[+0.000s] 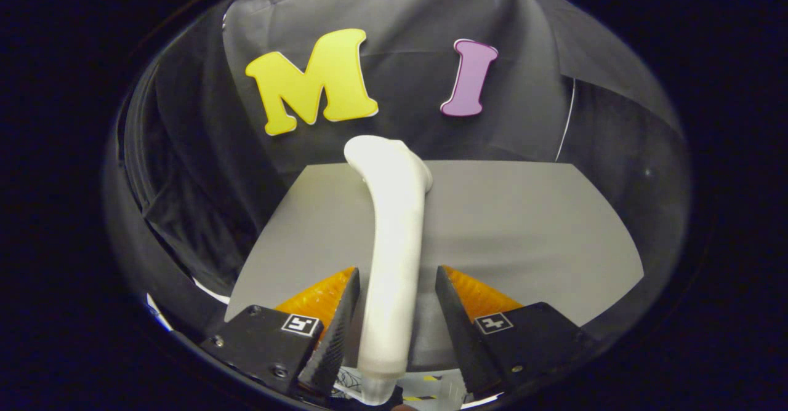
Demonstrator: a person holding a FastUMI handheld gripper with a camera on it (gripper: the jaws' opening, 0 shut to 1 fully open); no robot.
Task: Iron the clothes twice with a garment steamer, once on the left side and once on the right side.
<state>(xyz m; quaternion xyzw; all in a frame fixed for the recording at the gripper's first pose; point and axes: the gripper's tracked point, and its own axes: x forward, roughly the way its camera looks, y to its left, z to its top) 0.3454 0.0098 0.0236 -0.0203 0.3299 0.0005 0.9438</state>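
Garment steamer point(393, 245) lengthwise between the fingers point(335, 325), head pointing ahead over grey board point(523, 226), fingers apart, not pressing it

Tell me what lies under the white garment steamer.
Under the white plastic garment steamer, which runs between the gripper fingers, lies a flat grey tabletop. The strip beneath its handle is covered. No clothes can be seen there.

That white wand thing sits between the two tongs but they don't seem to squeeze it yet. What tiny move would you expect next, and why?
Probably closing the tongs on the steamer handle. The handle already lies between the two fingers, but a gap shows on each side, wider on the right, so nothing grips it yet. The steamer rests on the grey table.
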